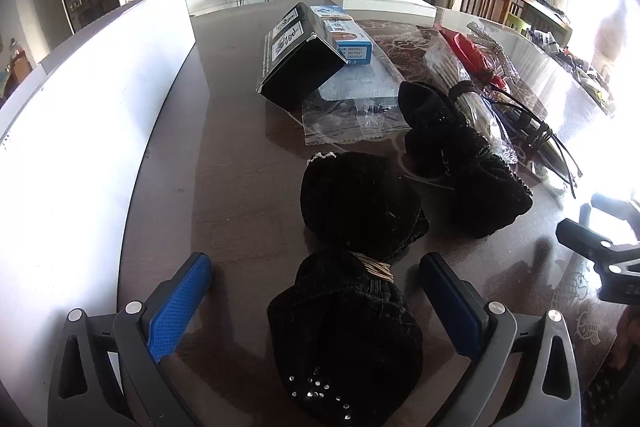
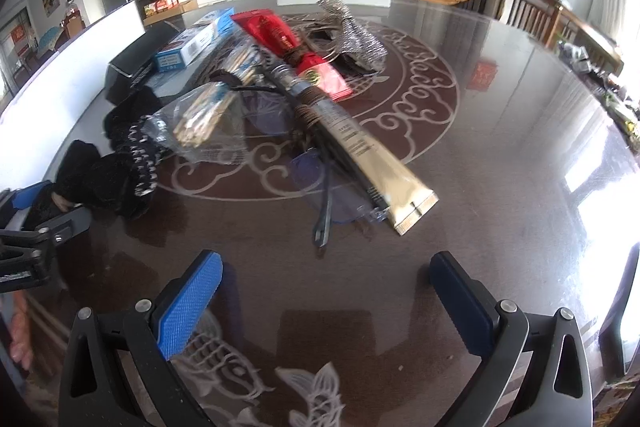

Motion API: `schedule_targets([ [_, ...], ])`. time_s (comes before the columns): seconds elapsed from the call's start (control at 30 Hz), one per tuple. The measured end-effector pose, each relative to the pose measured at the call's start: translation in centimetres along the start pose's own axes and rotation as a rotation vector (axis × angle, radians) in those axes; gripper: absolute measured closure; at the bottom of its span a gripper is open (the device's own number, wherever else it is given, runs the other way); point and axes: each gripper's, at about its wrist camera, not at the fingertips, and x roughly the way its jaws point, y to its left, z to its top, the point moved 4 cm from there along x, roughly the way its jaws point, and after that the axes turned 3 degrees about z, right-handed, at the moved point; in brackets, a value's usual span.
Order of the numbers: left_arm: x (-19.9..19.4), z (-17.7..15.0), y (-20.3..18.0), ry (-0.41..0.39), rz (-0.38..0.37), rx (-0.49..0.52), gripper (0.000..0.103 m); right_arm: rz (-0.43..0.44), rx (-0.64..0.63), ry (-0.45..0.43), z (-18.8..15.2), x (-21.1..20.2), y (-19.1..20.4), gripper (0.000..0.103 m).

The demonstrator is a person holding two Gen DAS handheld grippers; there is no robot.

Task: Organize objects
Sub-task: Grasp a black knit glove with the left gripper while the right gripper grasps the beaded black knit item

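My left gripper (image 1: pixel 316 279) is open, its blue pads on either side of a black knit bundle (image 1: pixel 352 267) tied at the waist with a pale band, lying on the dark table (image 1: pixel 224 187). A second black bundle (image 1: pixel 460 163) lies beyond it to the right. My right gripper (image 2: pixel 326 279) is open and empty above bare table (image 2: pixel 500 167). Ahead of it lie a gold tube (image 2: pixel 372 163), glasses (image 2: pixel 324 195), a red packet (image 2: pixel 292 47) and a clear bag of sticks (image 2: pixel 200 123). The black bundles also show at the left of the right wrist view (image 2: pixel 120 163).
A black box (image 1: pixel 300 63) and a blue-white box (image 1: pixel 344 35) rest on a clear plastic bag (image 1: pixel 352 107). A white board (image 1: pixel 88 107) stands along the table's left edge. White boxes (image 1: pixel 384 3) lie at the far end. Silver mesh (image 2: pixel 356 31) lies behind the red packet.
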Motion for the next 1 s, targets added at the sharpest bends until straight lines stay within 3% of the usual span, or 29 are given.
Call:
schedule_targets([
  [0.1, 0.0, 0.0, 0.0, 0.000, 0.001, 0.000, 0.000, 0.199, 0.072, -0.037, 1.2, -1.3, 1.8, 0.000],
  [0.2, 0.3, 0.3, -0.1, 0.000, 0.002, -0.003, 0.000, 0.309, 0.030, -0.005, 3.7, -0.9, 5.3, 0.004],
  [0.37, 0.3, 0.3, -0.1, 0.000, 0.002, -0.003, 0.000, 0.295, -0.128, 0.097, 5.8, 2.2, 10.0, 0.042],
  [0.4, 0.3, 0.3, -0.1, 0.000, 0.002, -0.003, 0.000, 0.285, -0.135, 0.118, 5.6, 2.7, 10.2, 0.058],
  [0.43, 0.3, 0.3, -0.1, 0.000, 0.002, -0.004, 0.000, 0.290, -0.129, 0.135, 5.2, 2.8, 10.2, 0.066],
  [0.67, -0.1, 0.0, 0.0, -0.001, 0.002, -0.005, 0.000, 0.276, -0.079, 0.171, 0.1, -1.1, 6.5, 0.064],
  [0.7, 0.0, 0.0, 0.0, 0.000, 0.002, -0.005, 0.000, 0.274, -0.070, 0.171, -0.4, -1.6, 5.9, 0.058],
  [0.73, 0.0, 0.0, 0.0, 0.000, 0.002, -0.005, 0.000, 0.272, -0.065, 0.173, -0.7, -1.9, 5.6, 0.043],
  [0.8, -0.1, 0.0, 0.0, 0.001, 0.003, -0.002, 0.000, 0.257, -0.076, 0.167, -0.9, -2.2, 5.2, 0.026],
  [1.0, 0.3, 0.5, -0.6, 0.075, -0.010, 0.019, 0.000, 0.228, -0.123, 0.162, 0.9, -2.5, 5.1, 0.025],
])
